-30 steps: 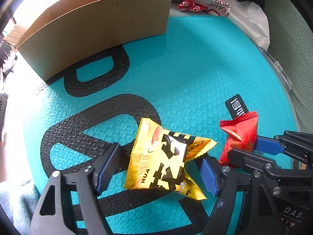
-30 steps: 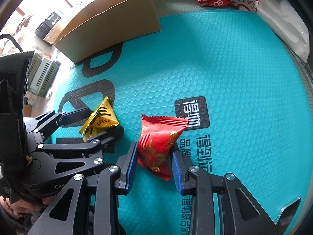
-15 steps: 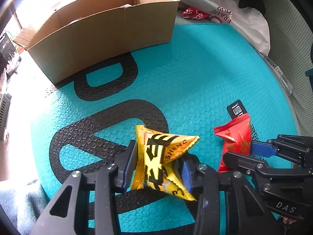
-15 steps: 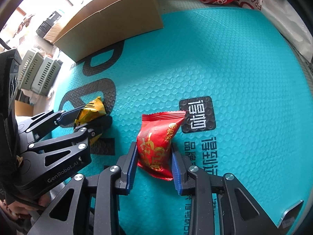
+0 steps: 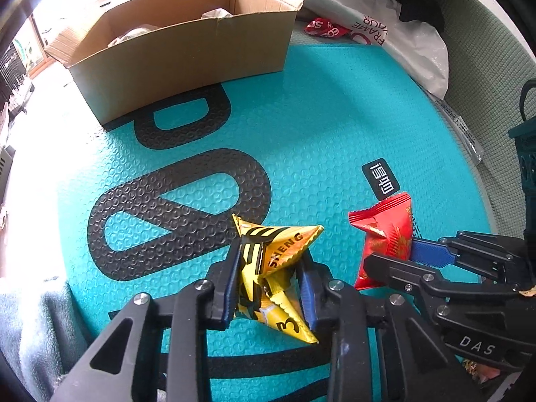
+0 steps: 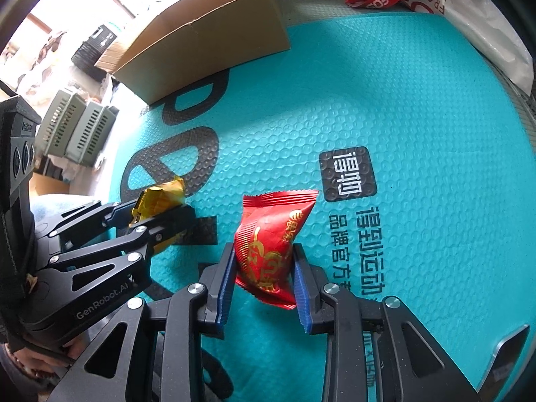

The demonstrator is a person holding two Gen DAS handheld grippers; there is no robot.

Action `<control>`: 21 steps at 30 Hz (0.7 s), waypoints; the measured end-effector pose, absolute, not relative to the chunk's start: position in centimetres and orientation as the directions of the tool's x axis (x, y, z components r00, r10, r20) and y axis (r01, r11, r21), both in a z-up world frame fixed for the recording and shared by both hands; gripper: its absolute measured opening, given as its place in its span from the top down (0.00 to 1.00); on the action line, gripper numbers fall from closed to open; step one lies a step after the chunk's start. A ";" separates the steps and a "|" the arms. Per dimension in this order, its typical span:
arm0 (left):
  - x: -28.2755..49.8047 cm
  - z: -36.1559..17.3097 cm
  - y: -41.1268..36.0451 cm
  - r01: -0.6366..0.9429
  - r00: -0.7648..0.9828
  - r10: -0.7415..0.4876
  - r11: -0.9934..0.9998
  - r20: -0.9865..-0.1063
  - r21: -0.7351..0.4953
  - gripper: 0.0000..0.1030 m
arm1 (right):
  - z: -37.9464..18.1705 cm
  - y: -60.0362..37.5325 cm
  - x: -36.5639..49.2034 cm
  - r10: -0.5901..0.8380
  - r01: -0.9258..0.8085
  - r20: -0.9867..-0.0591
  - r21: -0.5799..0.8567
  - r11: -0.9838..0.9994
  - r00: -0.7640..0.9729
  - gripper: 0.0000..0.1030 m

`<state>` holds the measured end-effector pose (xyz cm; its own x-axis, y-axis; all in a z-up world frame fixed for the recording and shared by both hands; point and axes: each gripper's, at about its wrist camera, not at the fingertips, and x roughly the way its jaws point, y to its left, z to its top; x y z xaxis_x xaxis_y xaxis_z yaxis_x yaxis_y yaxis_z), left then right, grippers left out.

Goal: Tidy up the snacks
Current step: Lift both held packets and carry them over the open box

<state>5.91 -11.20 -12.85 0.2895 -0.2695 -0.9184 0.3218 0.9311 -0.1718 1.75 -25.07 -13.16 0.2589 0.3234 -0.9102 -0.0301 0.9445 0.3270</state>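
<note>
My left gripper [image 5: 269,288] is shut on a yellow and black snack packet [image 5: 273,261] and holds it above the teal mat [image 5: 318,107]. My right gripper [image 6: 263,281] is shut on a red snack packet [image 6: 271,238], also held above the mat. In the left wrist view the red packet [image 5: 385,231] and right gripper [image 5: 395,261] show to the right. In the right wrist view the yellow packet [image 6: 159,199] and left gripper [image 6: 157,214] show at left. An open cardboard box [image 5: 181,43] stands at the far left of the mat, with pale wrapped items inside.
A white plastic bag [image 5: 395,37] with a red wrapper [image 5: 323,28] beside it lies beyond the mat at the far right. Grey crates [image 6: 77,124] stand off the mat to the left. A grey cloth [image 5: 37,328] lies at the near left.
My left gripper closed on the yellow packet and lifted it. Both grippers have risen with their packets, and the box's inside has come into view.
</note>
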 end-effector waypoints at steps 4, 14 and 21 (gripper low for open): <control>4.7 -11.5 -10.8 0.318 0.304 -0.284 0.930 -0.909 -0.184 0.71 | -12.4 -24.7 1.1 0.338 -0.044 -0.903 0.339 0.940 0.266 0.70; 2.1 -6.3 -8.4 0.306 0.372 -0.322 0.928 -0.871 -0.212 0.71 | -8.6 -23.4 -0.7 0.365 -0.101 -0.878 0.351 0.931 0.309 0.70; 1.0 -1.2 -7.5 0.304 0.462 -0.347 0.927 -0.816 -0.221 0.71 | -4.9 -22.7 -1.2 0.388 -0.142 -0.848 0.361 0.922 0.361 0.70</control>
